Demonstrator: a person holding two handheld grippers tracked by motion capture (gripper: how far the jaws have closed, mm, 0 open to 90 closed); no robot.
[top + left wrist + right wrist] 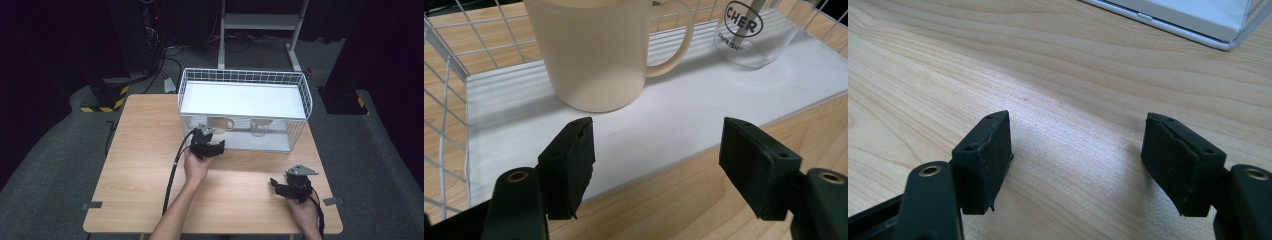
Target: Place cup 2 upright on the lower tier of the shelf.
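Both tongs stand apart with nothing between their pads. From the high view, the left gripper (208, 146) sits at the open front of the white wire rack (295, 80), pointed at the cream mug (220, 124) on its lower shelf; the right gripper (286, 188) rests on the wooden table (145, 150) near the person's edge, well clear of the rack, probably parked so the left has room to work. A clear glass cup (260, 127) stands beside the mug on the same shelf.

In the left gripper view, its jaws gape moderately and empty, just short of the mug (594, 55), which stands upright on the white shelf board (704, 110) with its handle turned toward the printed glass cup (754, 35). The gap looks narrower than the mug's body, though the angle makes that hard to judge.

In the right gripper view, the pads hang partly open over bare wood, holding nothing, with a corner of the rack (1198, 25) beyond.
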